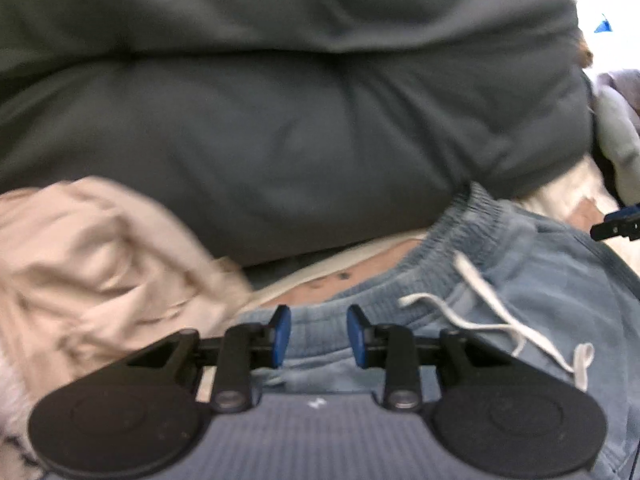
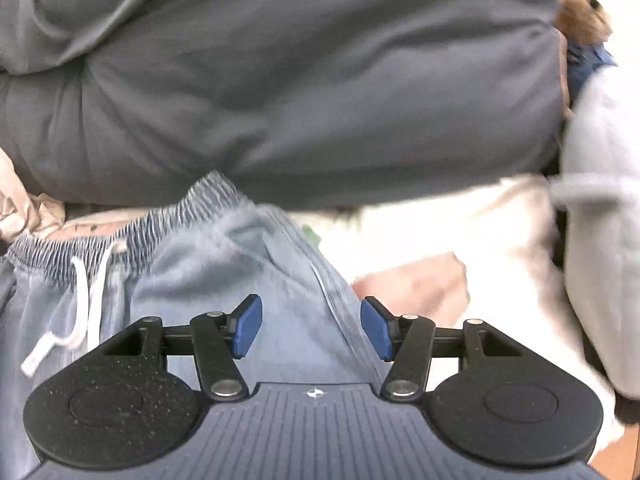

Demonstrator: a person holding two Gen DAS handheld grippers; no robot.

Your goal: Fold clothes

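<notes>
A pair of blue-grey sweatpants [image 1: 540,280] lies flat, its ribbed waistband [image 1: 460,232] toward the dark cushion and its white drawstring [image 1: 488,308] loose on top. My left gripper [image 1: 319,332] hovers over the left end of the waistband, jaws a little apart, with cloth below the blue pads [image 1: 282,334] but not pinched. In the right wrist view the same sweatpants [image 2: 208,264] and drawstring [image 2: 86,304] show. My right gripper [image 2: 311,326] stands open above their right edge, nothing clamped between its pads [image 2: 248,326]. Its tip also shows in the left wrist view, right gripper [image 1: 616,226].
A big dark grey cushion [image 1: 280,120] fills the far side. A crumpled beige garment [image 1: 100,264] lies left of the sweatpants. To the right are a white fluffy cover [image 2: 460,232], a light grey cloth item [image 2: 600,220] and a brown plush toy [image 2: 584,16].
</notes>
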